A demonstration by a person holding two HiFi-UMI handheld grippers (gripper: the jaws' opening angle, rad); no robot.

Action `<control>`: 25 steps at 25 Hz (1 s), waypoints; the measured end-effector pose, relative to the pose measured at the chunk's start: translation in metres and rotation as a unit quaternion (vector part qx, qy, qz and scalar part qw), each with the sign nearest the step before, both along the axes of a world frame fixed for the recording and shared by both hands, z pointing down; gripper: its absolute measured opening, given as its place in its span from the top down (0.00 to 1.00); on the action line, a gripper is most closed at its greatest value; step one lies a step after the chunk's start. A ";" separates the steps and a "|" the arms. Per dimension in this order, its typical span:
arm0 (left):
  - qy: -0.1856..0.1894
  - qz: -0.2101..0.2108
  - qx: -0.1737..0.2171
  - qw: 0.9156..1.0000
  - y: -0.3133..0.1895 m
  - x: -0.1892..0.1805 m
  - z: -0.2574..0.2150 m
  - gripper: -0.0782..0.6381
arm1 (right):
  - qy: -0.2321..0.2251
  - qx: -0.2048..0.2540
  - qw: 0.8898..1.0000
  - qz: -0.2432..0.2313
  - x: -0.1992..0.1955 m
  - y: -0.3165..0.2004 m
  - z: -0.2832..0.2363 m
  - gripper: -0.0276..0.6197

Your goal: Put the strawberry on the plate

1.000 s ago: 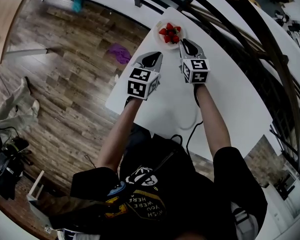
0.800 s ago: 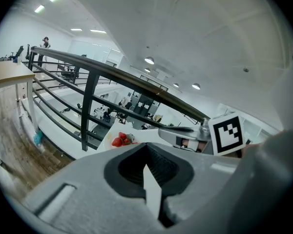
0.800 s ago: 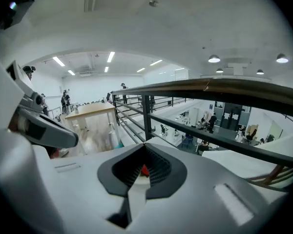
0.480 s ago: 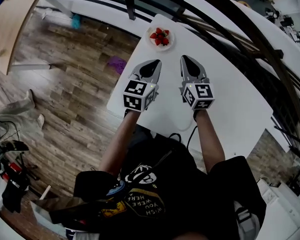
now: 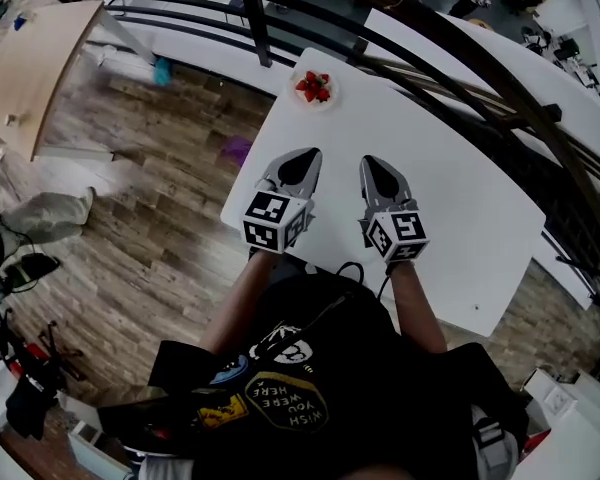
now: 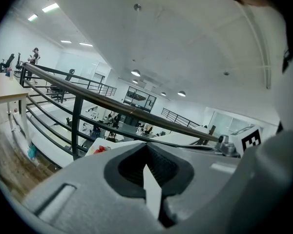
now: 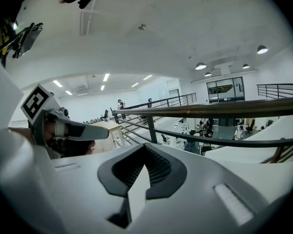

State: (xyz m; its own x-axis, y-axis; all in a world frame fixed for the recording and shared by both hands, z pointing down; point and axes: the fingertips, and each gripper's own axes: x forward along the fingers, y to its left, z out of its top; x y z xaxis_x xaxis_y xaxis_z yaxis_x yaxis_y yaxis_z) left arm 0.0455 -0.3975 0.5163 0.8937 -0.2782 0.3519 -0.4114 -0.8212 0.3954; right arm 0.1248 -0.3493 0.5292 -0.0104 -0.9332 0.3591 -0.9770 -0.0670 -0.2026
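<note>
The jaws of the left gripper (image 5: 304, 156) are closed together with nothing between them, and the jaws of the right gripper (image 5: 371, 163) are closed and empty in the same way. Both grippers are side by side above the near part of the white worktop (image 5: 460, 198) and point to its far side. The strawberries (image 5: 311, 86) lie heaped on the small plate (image 5: 329, 96) at the far left corner, well apart from both grippers, near the dark railing (image 5: 252, 13).
</note>
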 end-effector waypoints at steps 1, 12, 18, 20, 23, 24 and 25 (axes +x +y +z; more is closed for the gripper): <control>0.002 -0.002 -0.001 1.000 0.004 -0.003 -0.003 0.89 | 0.000 0.003 1.000 -0.001 -0.005 0.005 -0.005 0.95; 0.017 -0.009 0.037 0.999 0.052 -0.007 -0.049 0.89 | 0.007 0.048 0.999 -0.012 -0.015 0.050 -0.059 0.95; 0.014 -0.039 0.064 0.997 0.078 -0.004 -0.064 0.89 | 0.008 0.071 0.997 -0.041 -0.018 0.068 -0.079 0.95; 0.010 -0.045 0.060 0.997 0.087 -0.004 -0.060 0.89 | 0.005 0.069 0.996 -0.048 -0.020 0.073 -0.078 0.95; 0.004 -0.050 0.066 0.997 0.093 -0.007 -0.055 0.89 | 0.003 0.069 0.996 -0.060 -0.022 0.077 -0.074 0.95; 0.004 -0.051 0.068 0.996 0.093 -0.008 -0.055 0.89 | 0.002 0.070 0.996 -0.063 -0.023 0.078 -0.074 0.95; 0.004 -0.053 0.069 0.996 0.094 -0.010 -0.055 0.89 | 0.001 0.071 0.995 -0.065 -0.023 0.079 -0.075 0.95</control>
